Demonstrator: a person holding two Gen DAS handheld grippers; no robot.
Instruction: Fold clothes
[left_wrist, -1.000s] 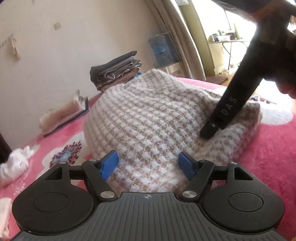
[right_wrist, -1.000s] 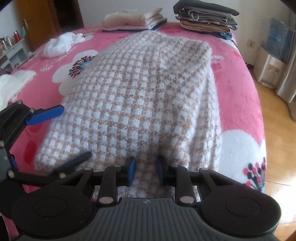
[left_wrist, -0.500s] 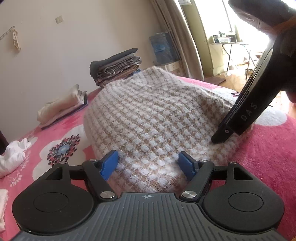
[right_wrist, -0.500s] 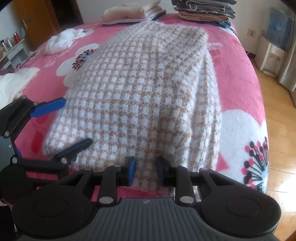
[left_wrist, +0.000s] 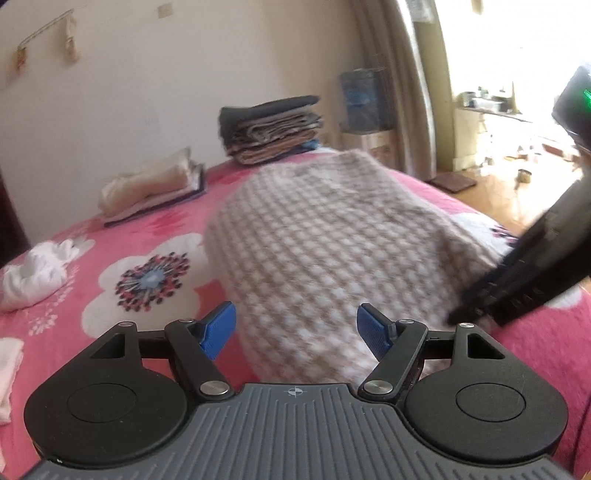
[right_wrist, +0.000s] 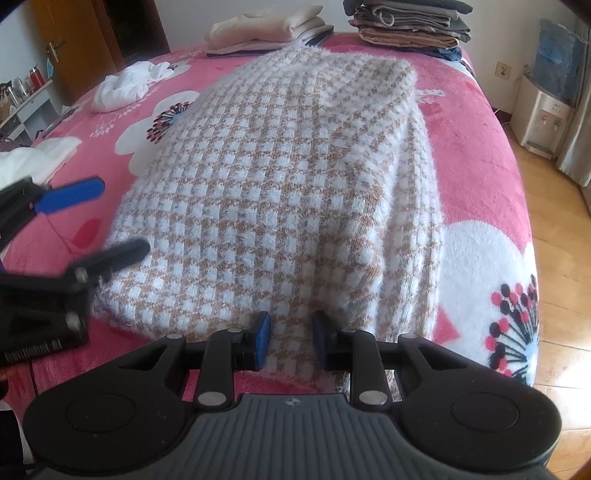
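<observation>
You held the near hem of the checked sweater with one gripper while the other stood free beside it.

Your right gripper (right_wrist: 290, 341) had its jaws drawn in on the near edge of the checked sweater (right_wrist: 288, 177), with a ridge of knit bunched between the pads, so it looked pinched rather than merely touched; the garment stretched away ahead of it across the pink floral blanket (right_wrist: 476, 122), probably kept taut for the next fold. Your left gripper (left_wrist: 297, 328) had its jaws spread wide with nothing clamped, the sweater's near left corner just ahead of and below its fingers, seemingly poised to take that corner. Beyond the sweater's far end sat the dark folded stack (left_wrist: 271, 129) and the cream folded pile (left_wrist: 155, 188), likely finished pieces kept clear of your working space.
</observation>
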